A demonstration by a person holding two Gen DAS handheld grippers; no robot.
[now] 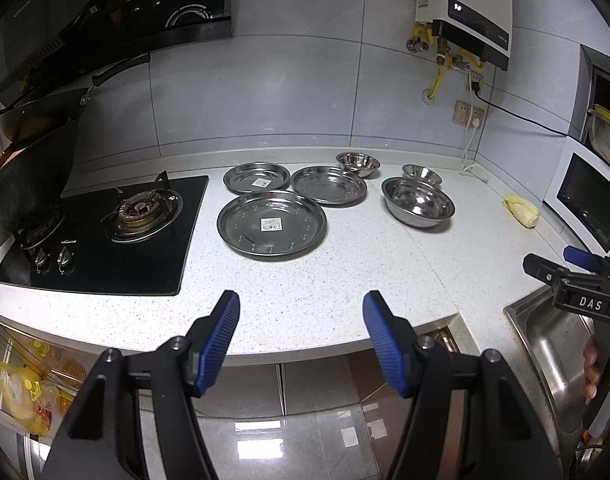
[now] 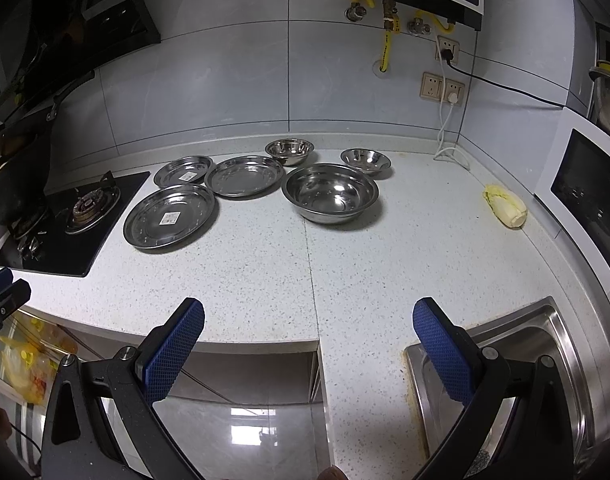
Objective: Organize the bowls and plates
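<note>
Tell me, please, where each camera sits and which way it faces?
Left wrist: on the left gripper, open, facing the backsplash over the counter's edge; the right gripper shows at right.
Right wrist: on the right gripper, open, facing likewise, nearer the sink.
Shared: largest plate, largest bowl, cabbage.

**Steel dishes spread on the speckled counter**

The white speckled counter (image 2: 305, 264) carries three steel plates: a large plate (image 2: 169, 216) nearest the stove (image 2: 71, 220), a small plate (image 2: 183, 171) behind it, and a middle plate (image 2: 245, 176) alongside. Right of them sit a big bowl (image 2: 332, 193) and two small bowls (image 2: 289, 150) (image 2: 366, 161). A cabbage (image 2: 505, 205) lies well apart.
</note>
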